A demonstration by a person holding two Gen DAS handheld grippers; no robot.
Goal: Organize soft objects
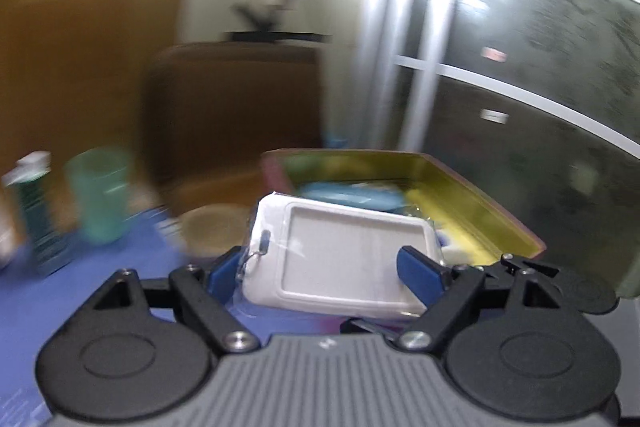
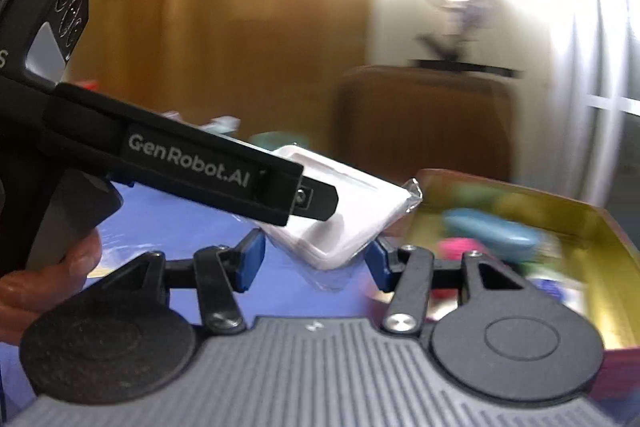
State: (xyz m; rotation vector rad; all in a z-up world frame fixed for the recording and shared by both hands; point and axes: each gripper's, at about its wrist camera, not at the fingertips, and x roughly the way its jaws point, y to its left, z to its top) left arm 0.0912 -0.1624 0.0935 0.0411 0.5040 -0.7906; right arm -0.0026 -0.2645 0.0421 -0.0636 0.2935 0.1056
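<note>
Left gripper (image 1: 326,269) is pinching the white pouch (image 1: 344,251) in mid-air, carrying it twd the yellow tray (image 1: 472,203) at 1 o'clock — right gripper (image 2: 312,261) is hanging spread, empty — pouch needs keeping level, clearing the rim before letting go.

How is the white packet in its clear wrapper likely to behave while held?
The white packet probably stays fairly stiff: it juts toward the yellow bin without sagging. Its glossy clear wrapper could be slippery against the left gripper fingers.
</note>
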